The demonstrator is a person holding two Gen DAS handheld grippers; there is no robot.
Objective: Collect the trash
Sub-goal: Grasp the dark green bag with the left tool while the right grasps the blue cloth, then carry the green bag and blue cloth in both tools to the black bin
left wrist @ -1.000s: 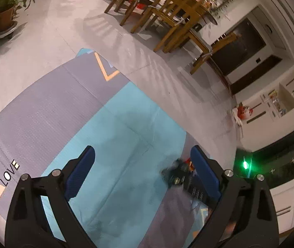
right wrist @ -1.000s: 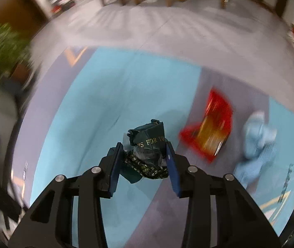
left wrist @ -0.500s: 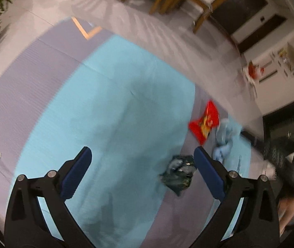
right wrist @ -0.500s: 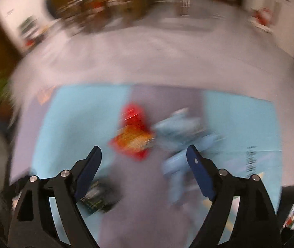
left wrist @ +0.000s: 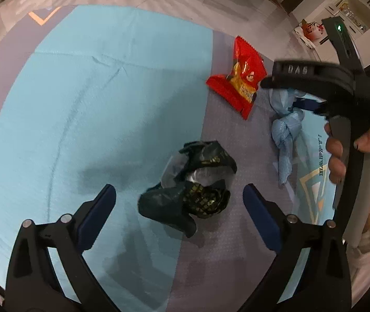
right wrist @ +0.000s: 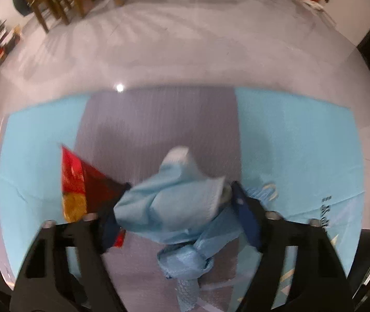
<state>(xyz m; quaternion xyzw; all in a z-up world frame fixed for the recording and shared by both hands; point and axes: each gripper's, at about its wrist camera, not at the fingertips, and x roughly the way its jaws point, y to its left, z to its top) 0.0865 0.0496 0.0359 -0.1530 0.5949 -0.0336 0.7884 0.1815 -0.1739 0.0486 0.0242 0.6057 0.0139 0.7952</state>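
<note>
A crumpled black bag with gold print (left wrist: 192, 182) lies on the blue and grey floor mat (left wrist: 80, 104). My left gripper (left wrist: 178, 192) points down over it, jaws wide and closing a little, pads clear of the bag on both sides. To the right lie a red snack bag (left wrist: 242, 78) and a light blue crumpled wad (left wrist: 286, 130). A person's hand (left wrist: 341, 153) holds my right gripper (left wrist: 289, 93) over that wad. In the right wrist view the right gripper (right wrist: 174, 205) is closing on the light blue wad (right wrist: 171, 195), which touches both pads. The red snack bag (right wrist: 75, 182) lies just left of it.
Pale tiled floor (right wrist: 185, 39) surrounds the mat. Wooden chairs (right wrist: 54, 5) stand at the far left. A red and white bag (left wrist: 311, 28) sits by the far wall. The mat left of the black bag is bare.
My right gripper let go of the black bag, swung right and closed in on the light blue wad. My left gripper came down and across until the black bag lay between its fingers.
</note>
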